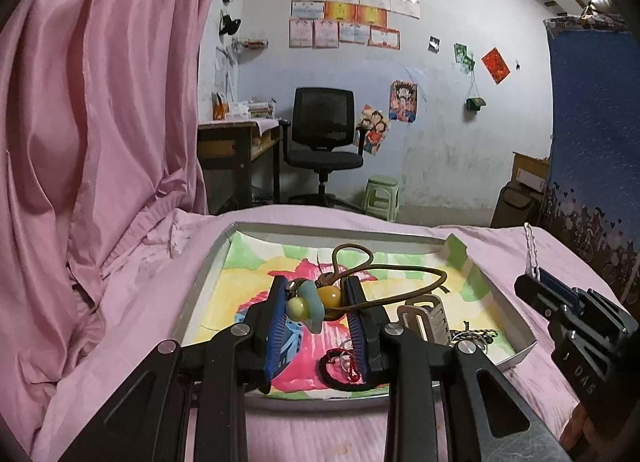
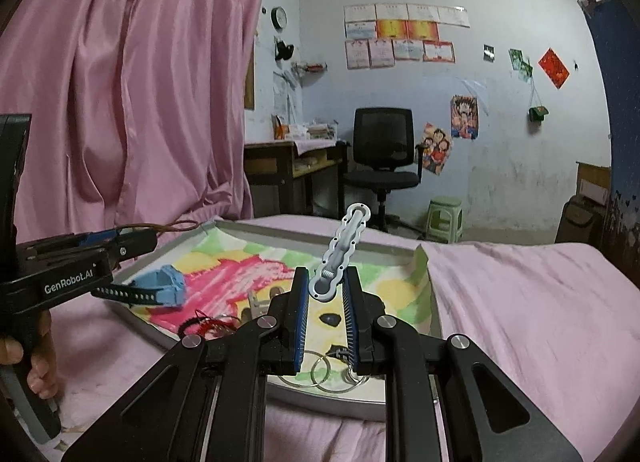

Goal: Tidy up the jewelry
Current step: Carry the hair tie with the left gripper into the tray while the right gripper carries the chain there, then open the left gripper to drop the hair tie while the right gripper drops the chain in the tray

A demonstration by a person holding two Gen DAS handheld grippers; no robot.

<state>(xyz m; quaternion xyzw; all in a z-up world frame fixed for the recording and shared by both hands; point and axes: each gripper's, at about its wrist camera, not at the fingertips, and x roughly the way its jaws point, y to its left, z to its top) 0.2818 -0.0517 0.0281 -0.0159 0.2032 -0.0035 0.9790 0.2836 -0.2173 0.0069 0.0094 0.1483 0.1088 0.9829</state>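
Covering the whole foreground, a pink bedsheet carries a shallow white cardboard tray lined with a bright painted paper sheet. Over the tray's centre the left gripper is clenched on a brown cord necklace with yellow and pale green beads; the beads sit between the blue finger pads near their tips, and the cord loops away toward 1 o'clock. The right gripper grasps a silver wavy-edged hair clip by its rounded lower end, the clip rising past the fingertips toward 1 o'clock. Only the right wrist view shows a blue wristwatch with a dark strap lying in the tray at 9 o'clock and two metal key rings at 6 o'clock. Only the left wrist view shows a silver metal clasp piece at 3 o'clock of the beads.
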